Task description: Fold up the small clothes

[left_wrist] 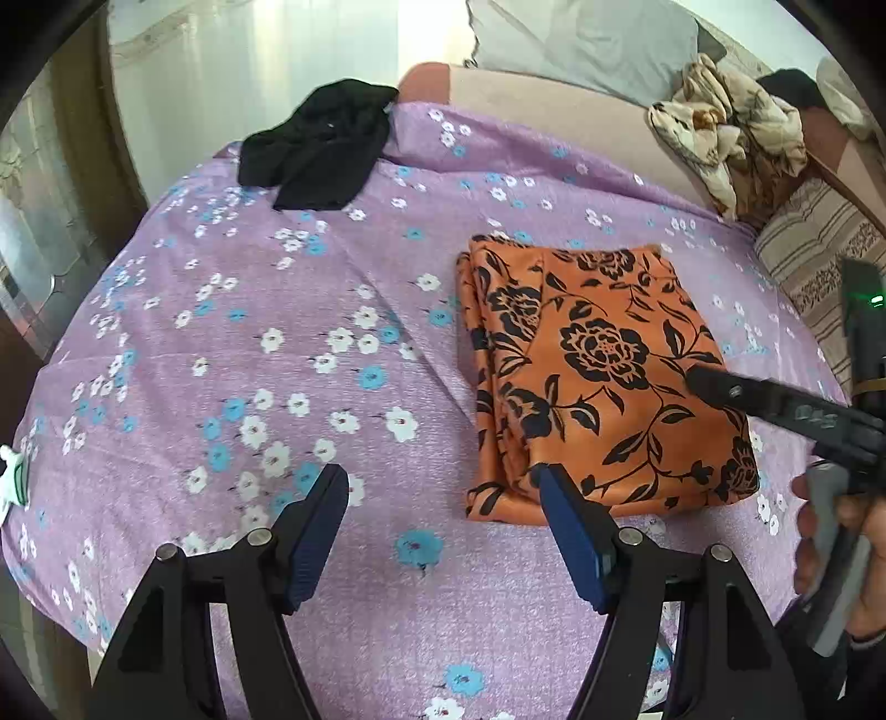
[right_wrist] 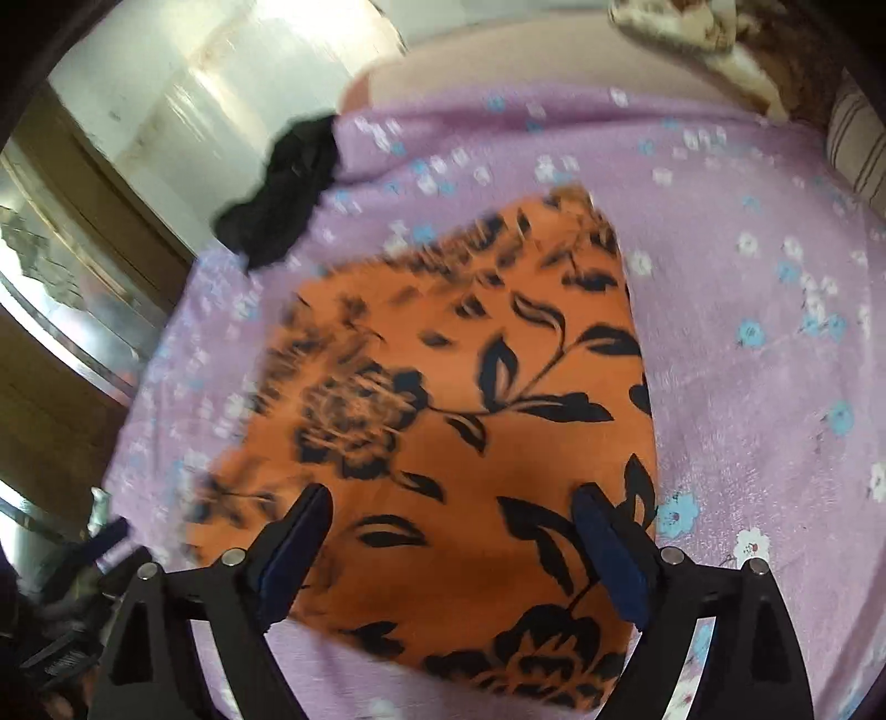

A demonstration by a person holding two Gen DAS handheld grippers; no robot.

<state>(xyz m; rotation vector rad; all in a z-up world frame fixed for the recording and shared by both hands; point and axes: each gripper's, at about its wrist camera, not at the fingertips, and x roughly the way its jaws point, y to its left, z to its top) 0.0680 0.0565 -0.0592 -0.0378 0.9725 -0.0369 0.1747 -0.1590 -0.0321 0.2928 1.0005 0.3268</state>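
Observation:
A folded orange cloth with a black flower print (left_wrist: 603,376) lies flat on the purple flowered bedsheet (left_wrist: 277,343). It also shows in the right wrist view (right_wrist: 454,432), blurred. My left gripper (left_wrist: 443,487) is open and empty, low over the sheet beside the cloth's near left corner. My right gripper (right_wrist: 451,509) is open and empty, just above the cloth's near part. It also shows in the left wrist view (left_wrist: 714,385), reaching in from the right over the cloth.
A black garment (left_wrist: 321,149) lies at the sheet's far left edge and shows in the right wrist view (right_wrist: 282,188). A crumpled cream patterned cloth (left_wrist: 725,133) sits at the back right. A striped cushion (left_wrist: 819,260) is on the right, a grey pillow (left_wrist: 581,39) behind.

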